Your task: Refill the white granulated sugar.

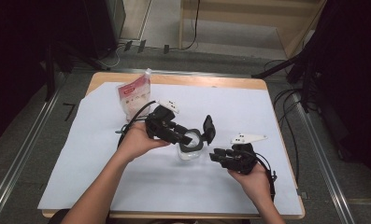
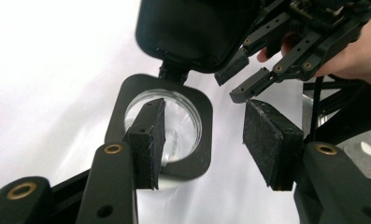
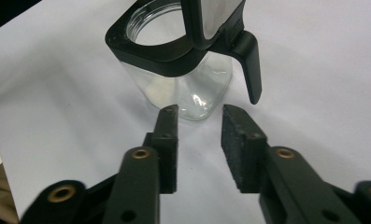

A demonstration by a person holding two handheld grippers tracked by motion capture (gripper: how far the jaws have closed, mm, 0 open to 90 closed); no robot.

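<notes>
Right gripper (image 1: 217, 156): jaws parted, nothing between them, low over the white paper (image 1: 80, 154). Just ahead of its tips stands the clear jar (image 3: 188, 88), black collar, hinged lid (image 1: 208, 128) flipped up. Left gripper (image 1: 187, 136): jaws wide apart, straddling the collar, one pad over the jar's mouth. Well beyond it, a pink pouch (image 1: 134, 95).
</notes>
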